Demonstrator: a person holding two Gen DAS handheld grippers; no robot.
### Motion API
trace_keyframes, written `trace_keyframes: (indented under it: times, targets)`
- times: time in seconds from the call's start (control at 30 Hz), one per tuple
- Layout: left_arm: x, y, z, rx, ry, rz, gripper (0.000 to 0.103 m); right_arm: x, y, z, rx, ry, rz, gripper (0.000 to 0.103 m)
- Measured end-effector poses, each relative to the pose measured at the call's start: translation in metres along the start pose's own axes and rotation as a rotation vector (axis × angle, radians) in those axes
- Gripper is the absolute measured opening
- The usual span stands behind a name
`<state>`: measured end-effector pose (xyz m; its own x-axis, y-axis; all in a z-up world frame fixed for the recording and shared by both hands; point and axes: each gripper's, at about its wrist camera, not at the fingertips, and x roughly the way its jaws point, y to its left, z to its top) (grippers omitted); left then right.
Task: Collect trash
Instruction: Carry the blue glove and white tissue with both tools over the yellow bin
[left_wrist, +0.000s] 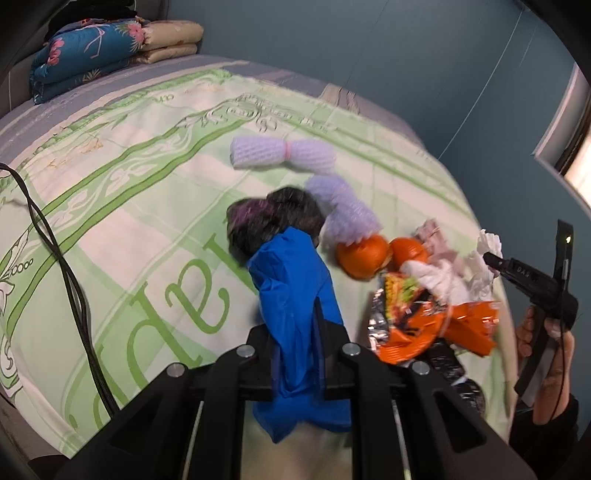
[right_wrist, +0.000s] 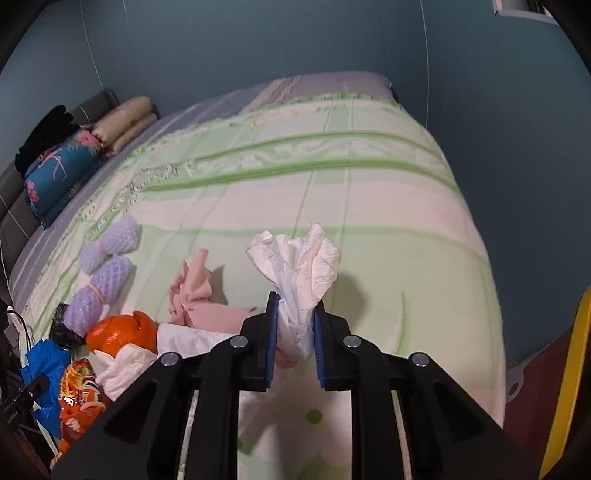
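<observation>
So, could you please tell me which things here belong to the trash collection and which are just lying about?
Job:
- blue plastic bag, in left gripper
- white tissue, in right gripper
- orange peels
- snack wrapper
- foam nets

Lying about:
- folded blankets
- black cable

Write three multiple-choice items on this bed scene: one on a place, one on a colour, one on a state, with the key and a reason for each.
1. Where do the folded quilts lie?
A. at the far corner of the bed
B. on the floor
C. beside the orange wrapper

2. What colour is the bag in the left tongs?
A. yellow
B. blue
C. pink

3. What state are the right tongs in?
A. wide open and bare
B. shut on a fruit
C. shut on a white tissue

Key: 1 A, they are stacked at the bed's far corner by the wall. 2 B, blue plastic runs between the fingers. 3 C, the blue pads pinch the tissue's lower end while its top fans out above.
</observation>
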<state>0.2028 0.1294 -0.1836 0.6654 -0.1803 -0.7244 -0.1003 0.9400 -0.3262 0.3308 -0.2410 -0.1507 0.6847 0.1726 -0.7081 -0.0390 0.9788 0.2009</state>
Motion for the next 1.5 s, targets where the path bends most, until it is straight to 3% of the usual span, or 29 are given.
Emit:
trace_keyframes:
  times: [0.33,0.5,0.83,1.17,1.5]
  targets:
    - [-0.036,-0.008,0.0,0.037,-0.113,-0.046,0.011,-0.059,0.001,0.012,-0.017,-0.121,0.049,0.015]
    - [-0.058,-0.025,0.0,0.079,-0.155,-0.079,0.011,-0.095,-0.003,0.013,0.005,-0.172,0.086,0.015]
    - [-0.108,-0.074,0.019,0.186,-0.247,-0.124,0.011,-0.174,-0.015,0.016,-0.008,-0.283,0.081,0.016]
    - [-0.134,-0.153,0.038,0.282,-0.298,-0.224,0.011,-0.259,-0.05,0.013,-0.024,-0.404,-0.016,0.016]
    - [-0.124,-0.24,0.039,0.385,-0.266,-0.35,0.011,-0.307,-0.107,0.006,0.012,-0.462,-0.171,0.016]
